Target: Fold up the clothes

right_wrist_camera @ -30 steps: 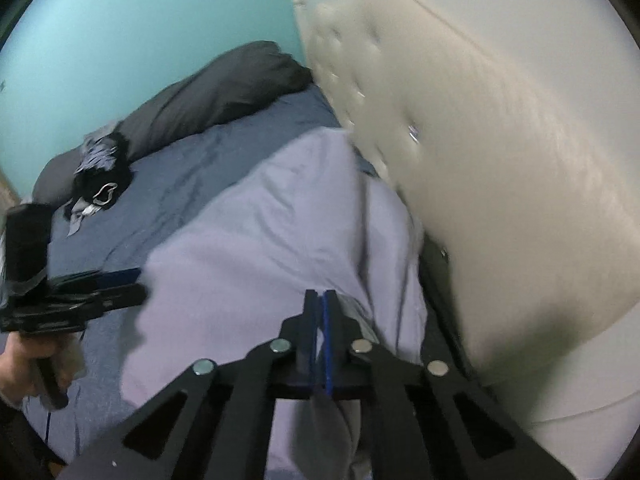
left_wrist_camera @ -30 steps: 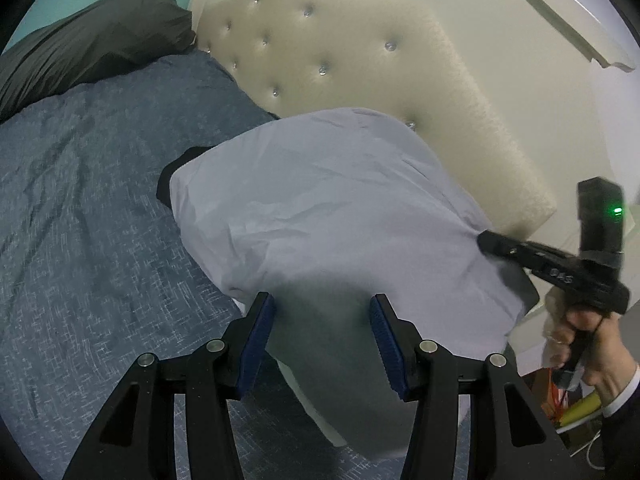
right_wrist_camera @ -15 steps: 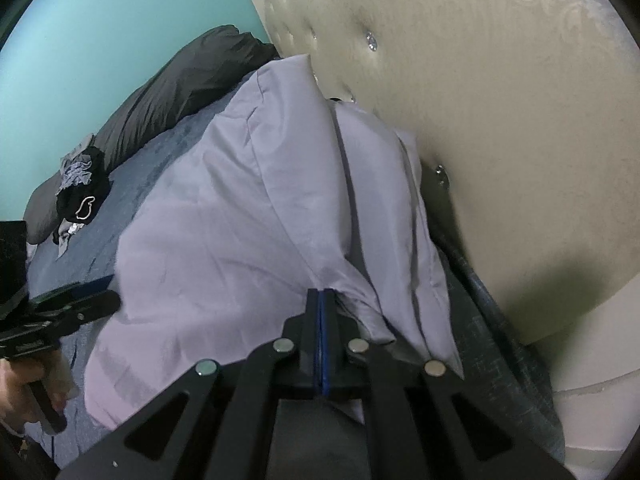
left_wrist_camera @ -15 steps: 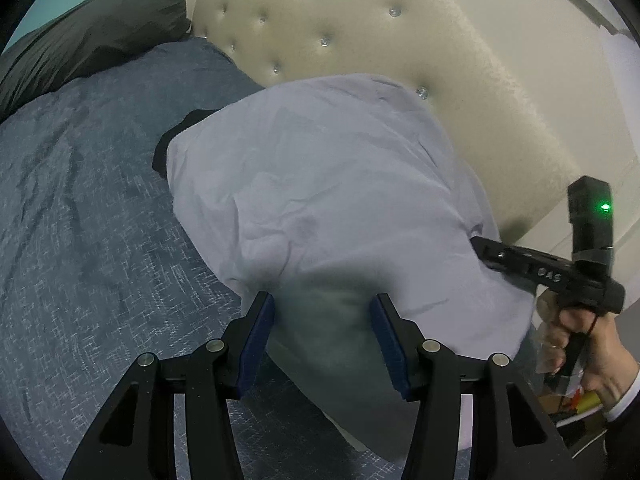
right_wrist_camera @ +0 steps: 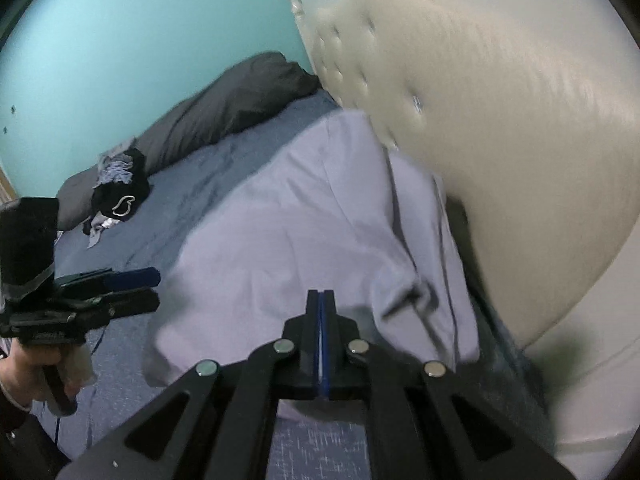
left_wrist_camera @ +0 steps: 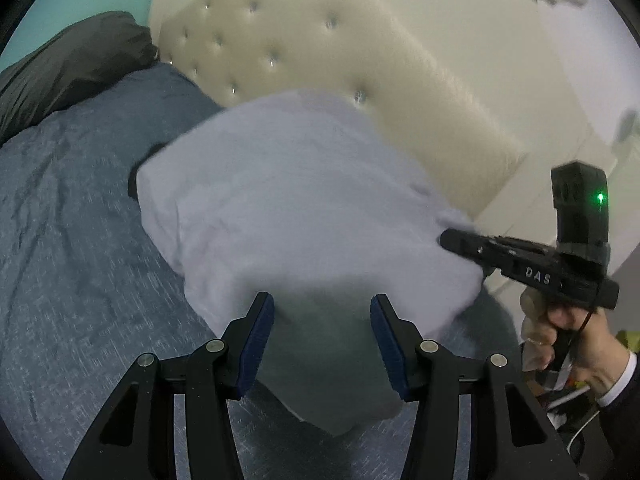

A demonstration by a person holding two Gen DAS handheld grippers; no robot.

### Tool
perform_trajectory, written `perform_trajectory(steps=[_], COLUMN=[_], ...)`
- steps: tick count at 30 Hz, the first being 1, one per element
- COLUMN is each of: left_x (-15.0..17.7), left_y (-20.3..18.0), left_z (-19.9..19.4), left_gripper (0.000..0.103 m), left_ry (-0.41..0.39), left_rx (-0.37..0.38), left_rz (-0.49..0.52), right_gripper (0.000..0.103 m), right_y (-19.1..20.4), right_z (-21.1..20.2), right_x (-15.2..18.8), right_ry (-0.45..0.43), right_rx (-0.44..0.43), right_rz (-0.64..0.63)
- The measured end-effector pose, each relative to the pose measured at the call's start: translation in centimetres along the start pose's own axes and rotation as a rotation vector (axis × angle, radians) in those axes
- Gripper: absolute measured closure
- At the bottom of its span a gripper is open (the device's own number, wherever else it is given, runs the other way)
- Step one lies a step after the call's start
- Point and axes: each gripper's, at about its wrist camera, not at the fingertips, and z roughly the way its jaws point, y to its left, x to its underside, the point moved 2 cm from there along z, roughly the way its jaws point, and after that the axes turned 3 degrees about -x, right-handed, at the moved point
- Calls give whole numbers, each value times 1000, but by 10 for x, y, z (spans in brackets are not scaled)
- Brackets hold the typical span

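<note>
At the far left, a dark grey pillow (left_wrist_camera: 68, 68) lies along the turquoise wall (right_wrist_camera: 120, 40), and in the right wrist view a small heap of black and grey clothes (right_wrist_camera: 118, 196) sits on the bed just in front of it. The blue bedcover (left_wrist_camera: 72, 240) spreads from there toward the near edge. On it, right of middle, lies the pale lilac garment (left_wrist_camera: 304, 208), a broad sheet of cloth with soft creases; its far edge reaches up against the cream tufted headboard (left_wrist_camera: 360, 68), and its near edge droops toward the cameras.

The left tool (left_wrist_camera: 322, 330) hovers over the near edge of the garment with its blue pads (left_wrist_camera: 260, 344) standing apart; the cloth shows between them, but the pads do not press on it. A hand (right_wrist_camera: 24, 376) holds its grip in the right wrist view.

Further right, the right tool (right_wrist_camera: 320, 308) has its pads together, at the near right corner of the garment; whether cloth is pinched between them cannot be told. A hand (left_wrist_camera: 560, 332) in a dark sleeve with a white cuff holds its grip.
</note>
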Motion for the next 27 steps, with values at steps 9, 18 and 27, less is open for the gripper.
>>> perform_trajectory(steps=[9,18,27], left_x=[17,2,-4], left_y=[5,17,35], left_z=[25,1,-5], left_gripper=[48,48,48], left_ry=[17,-20,-18], left_rx=[4,28,-9], left_rz=[-9,-88,-110], right_gripper=[103,103,103], right_y=[-20,-12,14], right_z=[30,8,16], right_x=[34,14,-87], right_ry=[6,-29,-15], right_rx=[8,0,23], right_rz=[92,91,4])
